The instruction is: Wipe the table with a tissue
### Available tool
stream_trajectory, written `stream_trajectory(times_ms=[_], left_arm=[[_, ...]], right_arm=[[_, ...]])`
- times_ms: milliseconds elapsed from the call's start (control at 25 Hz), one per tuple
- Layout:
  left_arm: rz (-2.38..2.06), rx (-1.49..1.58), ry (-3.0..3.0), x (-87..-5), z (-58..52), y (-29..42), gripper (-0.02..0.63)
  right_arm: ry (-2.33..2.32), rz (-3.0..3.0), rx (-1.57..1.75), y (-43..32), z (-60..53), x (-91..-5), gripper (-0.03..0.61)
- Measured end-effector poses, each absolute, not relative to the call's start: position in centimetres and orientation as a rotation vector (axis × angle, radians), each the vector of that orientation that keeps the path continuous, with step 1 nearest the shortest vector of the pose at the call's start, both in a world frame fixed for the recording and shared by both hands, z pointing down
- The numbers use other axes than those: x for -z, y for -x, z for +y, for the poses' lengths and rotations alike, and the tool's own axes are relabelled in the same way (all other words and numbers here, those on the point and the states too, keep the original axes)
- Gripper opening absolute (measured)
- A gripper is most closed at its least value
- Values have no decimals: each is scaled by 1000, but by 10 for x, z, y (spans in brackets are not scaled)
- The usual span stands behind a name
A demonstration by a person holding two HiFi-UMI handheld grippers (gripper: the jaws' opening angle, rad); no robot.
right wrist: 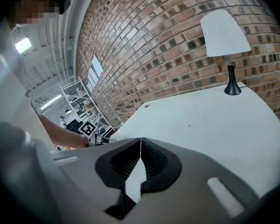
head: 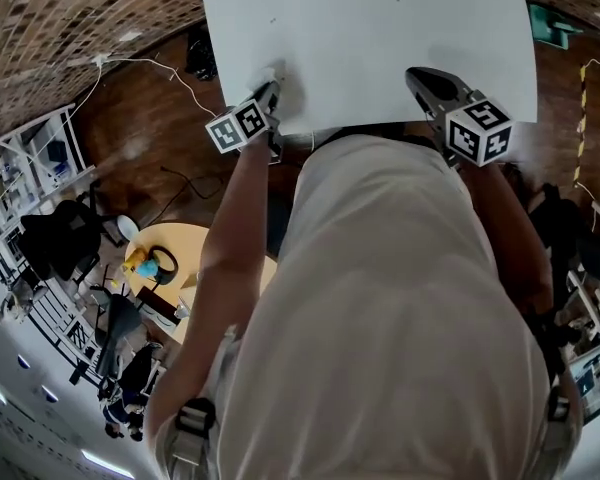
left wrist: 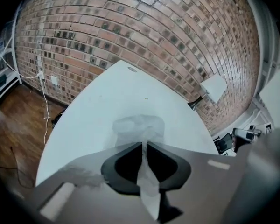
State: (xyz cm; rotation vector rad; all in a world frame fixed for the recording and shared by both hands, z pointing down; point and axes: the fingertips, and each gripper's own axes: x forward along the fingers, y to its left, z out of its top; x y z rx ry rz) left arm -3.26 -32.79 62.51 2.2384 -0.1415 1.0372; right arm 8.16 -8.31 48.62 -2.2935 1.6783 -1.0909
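Both arms outstretched, left gripper clamping tissue.

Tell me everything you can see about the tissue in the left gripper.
The tissue is white, thin and crumpled, like soft paper. The left gripper is shut on it: a narrow strip runs back between the fingers, while a loose, puffed bunch fans out ahead of the tips. That bunch appears to rest on the white table, close to its near edge. Nothing else touches it.
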Motion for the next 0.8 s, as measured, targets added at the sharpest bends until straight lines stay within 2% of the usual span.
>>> stream_trajectory(times_ms=[240, 800], left_arm=[[-134, -1216, -2370, -623, -323, 28, 35], [44, -1304, -2404, -617, -285, 9, 34]], right_arm=[[2302, 1640, 1098, -86, -74, -489, 9], [2300, 1632, 1105, -92, -69, -490, 9]])
